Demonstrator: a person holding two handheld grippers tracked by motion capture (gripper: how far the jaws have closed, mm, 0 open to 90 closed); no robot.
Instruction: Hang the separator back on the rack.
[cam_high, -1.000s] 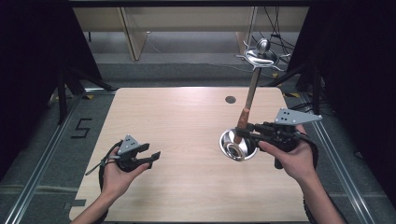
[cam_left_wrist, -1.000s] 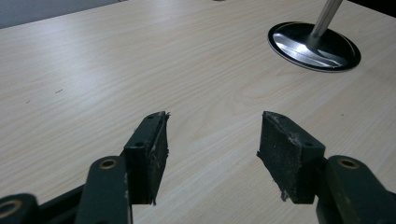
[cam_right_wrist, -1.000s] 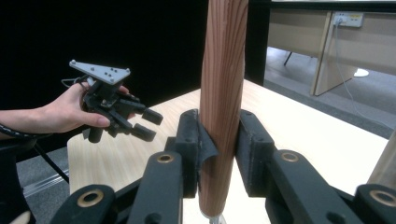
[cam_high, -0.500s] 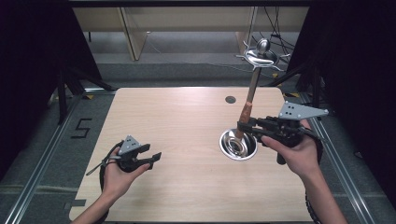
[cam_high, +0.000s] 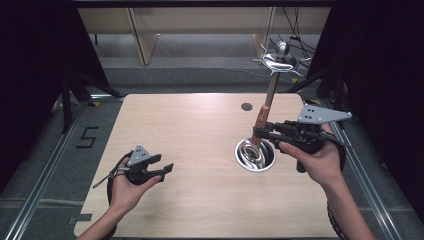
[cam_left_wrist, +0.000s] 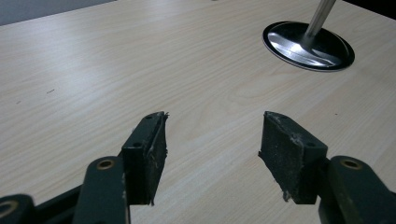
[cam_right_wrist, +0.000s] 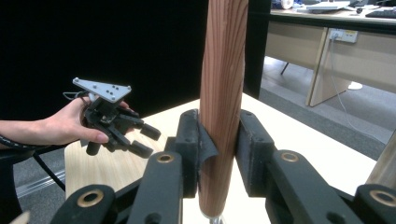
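The right gripper (cam_high: 260, 134), at the right of the high view, is clamping the wooden handle (cam_right_wrist: 223, 93) of a tall metal stand (cam_high: 269, 100). In the right gripper view both jaws are pressing flat against the wood, one on each side, closed as far as the handle lets them. The stand's round steel base (cam_high: 255, 155) is sitting on the table (cam_high: 190, 130) right of centre in the high view, directly below the grip.

The stand's long axis is running nearly vertical. From the base it is leaning a little toward the upper right of the high view, and its shiny knob and winged top (cam_high: 280, 57) are showing above the table's far edge. In the right gripper view the handle is standing straight up through the middle of the frame.

To do this well, the right hand should be keeping the grip square on the wood, low near the metal rod, and moving slowly so the top-heavy end isn't swinging and the base isn't scraping or tipping on its rim.

The left gripper (cam_high: 162, 167), at the lower left of the high view, is waiting with its jaws spread wide and nothing between them, just bare table ahead with the base in the upper right of its own view.
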